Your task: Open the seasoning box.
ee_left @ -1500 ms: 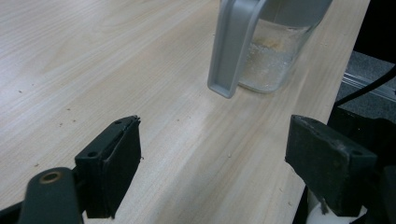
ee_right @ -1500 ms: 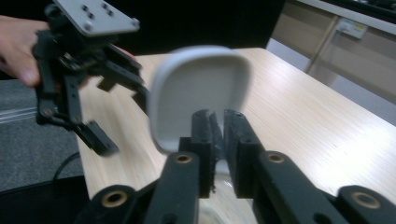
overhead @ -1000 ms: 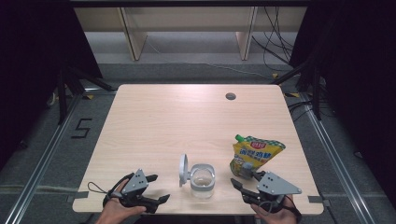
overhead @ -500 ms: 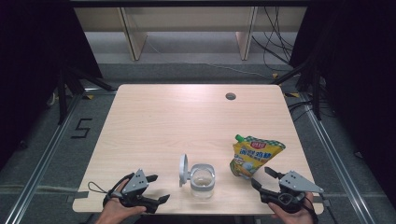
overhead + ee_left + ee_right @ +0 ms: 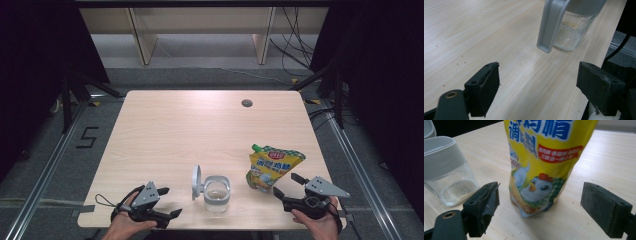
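**Lining up the right claw on the seasoning pouch**

I have the right claw (image 5: 287, 186) at the near right edge of the pale wood-grain counter (image 5: 190, 130), its jaws spread wide; they have just been opening, and nothing is pinched between them. In the right gripper view the yellow stand-up pouch with a cartoon chicken and a green spout cap (image 5: 544, 167) stands straight ahead, just beyond the gap between the pads and clear of both. To take it well, I judge I should go forward level until the pads flank the pouch's lower body, then squeeze gently: the foil is soft and will buckle, and a high or off-centre grip could tip it.

My left claw (image 5: 167, 202) rests at the near left, jaws also spread and holding nothing, aimed at the clear square glass jar with a grey collar (image 5: 216, 192). Its grey lid (image 5: 196, 181) is flipped up on the left side, and a thin layer of pale granules lies at the bottom.

The jar sits near the pouch, on its left, so I must not swing my left pad into it. Farther off the counter carries a small round cable hole (image 5: 246, 103). Beyond are light wooden shelf legs (image 5: 142, 42) and loose black cables (image 5: 295, 55) on the floor.
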Demonstrator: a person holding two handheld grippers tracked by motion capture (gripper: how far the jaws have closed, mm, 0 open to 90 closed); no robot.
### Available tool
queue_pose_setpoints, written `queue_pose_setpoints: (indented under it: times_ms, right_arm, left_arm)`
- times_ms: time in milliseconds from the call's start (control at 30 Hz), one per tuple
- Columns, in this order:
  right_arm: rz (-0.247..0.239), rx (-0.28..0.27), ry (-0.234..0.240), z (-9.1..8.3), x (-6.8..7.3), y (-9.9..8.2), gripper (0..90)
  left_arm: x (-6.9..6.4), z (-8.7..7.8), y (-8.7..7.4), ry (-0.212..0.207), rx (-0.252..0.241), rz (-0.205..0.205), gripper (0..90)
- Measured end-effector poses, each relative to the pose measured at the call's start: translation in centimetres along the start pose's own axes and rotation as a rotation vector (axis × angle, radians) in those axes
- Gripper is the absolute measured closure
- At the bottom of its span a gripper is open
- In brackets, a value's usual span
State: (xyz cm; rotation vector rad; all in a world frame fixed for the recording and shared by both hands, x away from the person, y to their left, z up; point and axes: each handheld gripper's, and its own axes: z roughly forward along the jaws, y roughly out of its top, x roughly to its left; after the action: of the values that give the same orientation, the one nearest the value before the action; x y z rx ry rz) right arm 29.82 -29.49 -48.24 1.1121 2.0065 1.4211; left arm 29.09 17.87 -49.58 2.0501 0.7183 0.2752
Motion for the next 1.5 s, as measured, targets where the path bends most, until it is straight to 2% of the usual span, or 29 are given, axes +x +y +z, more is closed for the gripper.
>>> queue_pose_setpoints:
  times_ms: [67, 100, 167, 233, 267, 300, 400, 467, 533, 567, 633, 733, 800, 833, 867, 933, 967, 1033, 1067, 1100, 1133, 1167, 1200, 1267, 1300, 1367, 1433, 1467, 1500]
  right_arm:
    - [-0.016, -0.006, 0.017, 0.3, -0.7, -0.1, 15.8]
    - [0.001, 0.004, 0.023, 0.4, -0.7, -0.1, 15.9]
    - [-0.039, -0.008, 0.044, 1.2, -1.3, -0.3, 16.4]
    - [-0.027, -0.005, 0.042, 1.4, -1.4, -0.3, 16.2]
    - [-0.039, -0.003, 0.056, 1.5, -1.7, -0.2, 16.2]
    - [-0.013, -0.011, 0.058, 1.7, -1.7, -0.3, 16.2]
    - [-0.032, -0.009, 0.075, 2.3, -2.4, -0.2, 16.0]
    - [-0.020, -0.010, 0.088, 2.7, -2.3, -0.3, 16.2]
    - [-0.036, 0.001, 0.089, 2.9, -2.4, -0.1, 16.3]
    - [-0.003, -0.011, 0.097, 3.2, -2.3, -0.2, 16.3]
    - [-0.030, -0.009, 0.100, 3.4, -2.5, -0.1, 16.4]
    - [-0.013, -0.007, 0.093, 3.8, -2.4, -0.1, 16.4]
    - [0.022, 0.003, 0.111, 4.0, -2.3, -0.1, 16.4]
    - [-0.008, -0.013, 0.119, 4.2, -2.5, -0.1, 16.5]
    - [0.028, 0.001, 0.119, 4.1, -2.3, -0.1, 16.4]
    - [-0.026, -0.030, 0.122, 4.5, -2.7, 0.0, 16.4]
    - [0.005, -0.011, 0.141, 4.6, -2.5, 0.0, 16.2]
    - [-0.011, -0.035, 0.134, 4.9, -2.4, 0.0, 16.2]
    - [-0.011, -0.032, 0.154, 5.0, -2.4, 0.0, 16.4]
    - [-0.049, -0.038, 0.160, 5.3, -2.6, 0.1, 16.5]
    - [-0.024, -0.034, 0.152, 5.3, -2.4, 0.1, 16.8]
    - [-0.023, -0.048, 0.154, 5.5, -2.4, 0.0, 17.0]
    - [-0.006, -0.054, 0.166, 5.7, -2.4, 0.0, 18.5]
    - [-0.004, -0.064, 0.166, 5.8, -2.5, 0.0, 19.3]
    - [-0.033, -0.065, 0.159, 5.9, -2.8, 0.0, 20.0]
    - [-0.041, -0.057, 0.159, 6.0, -2.9, 0.1, 19.1]
    - [0.019, -0.049, 0.181, 6.1, -2.5, 0.0, 20.0]
    - [-0.007, -0.066, 0.166, 6.3, -2.7, -0.1, 20.6]
    - [-0.021, -0.063, 0.182, 6.3, -2.8, 0.0, 21.2]
  left_arm:
    - [0.1, 0.0, 0.0, 0.003, 0.005, 0.015, 17.9]
    - [0.0, 0.0, 0.1, -0.003, -0.006, 0.007, 17.9]
    - [0.1, -0.1, 0.1, -0.006, -0.001, 0.022, 17.9]
    - [0.1, -0.1, 0.1, 0.002, 0.015, 0.019, 17.9]
    - [0.0, -0.1, 0.1, 0.006, 0.014, -0.005, 17.9]
    - [0.0, -0.1, 0.1, 0.006, 0.013, -0.006, 17.9]
    - [0.0, 0.0, 0.0, 0.000, 0.004, -0.007, 17.9]
    - [0.2, -0.1, 0.1, 0.006, 0.030, 0.016, 17.9]
    - [0.0, 0.0, 0.0, 0.003, 0.013, -0.001, 17.9]
    - [0.1, -0.1, 0.0, 0.007, 0.020, 0.005, 17.9]
    - [0.1, -0.1, 0.0, 0.008, 0.018, -0.001, 17.9]
    - [0.1, 0.0, 0.0, 0.011, 0.024, 0.004, 17.9]
    - [0.2, 0.1, 0.0, 0.016, 0.026, 0.011, 17.9]
    - [0.1, 0.0, 0.0, 0.001, 0.020, -0.003, 17.9]
    - [0.2, 0.0, 0.0, 0.001, 0.019, -0.003, 17.9]
    - [0.2, 0.0, 0.0, 0.001, 0.020, -0.002, 17.9]
    - [0.2, 0.1, 0.0, 0.001, 0.020, -0.002, 17.9]
    - [0.2, 0.1, 0.0, 0.004, 0.026, 0.003, 17.9]
    - [0.3, 0.0, 0.1, 0.006, 0.037, 0.026, 17.9]
    - [0.3, 0.1, 0.0, 0.003, 0.031, 0.019, 17.9]
    - [0.3, 0.1, 0.0, 0.005, 0.034, 0.020, 17.9]
    - [0.1, 0.1, 0.0, -0.006, 0.017, -0.005, 18.0]
    - [0.2, 0.0, 0.0, 0.010, 0.024, 0.016, 17.9]
    - [0.2, 0.0, 0.0, 0.009, 0.032, 0.014, 17.9]
    - [0.2, 0.1, 0.0, 0.018, 0.029, 0.018, 17.9]
    - [0.1, 0.1, 0.0, -0.005, 0.015, -0.004, 18.1]
    - [0.0, 0.2, 0.0, -0.009, 0.014, -0.005, 18.1]
    - [0.1, 0.2, 0.0, -0.006, 0.019, 0.001, 18.1]
    - [0.0, 0.2, 0.0, -0.009, 0.013, -0.001, 18.1]
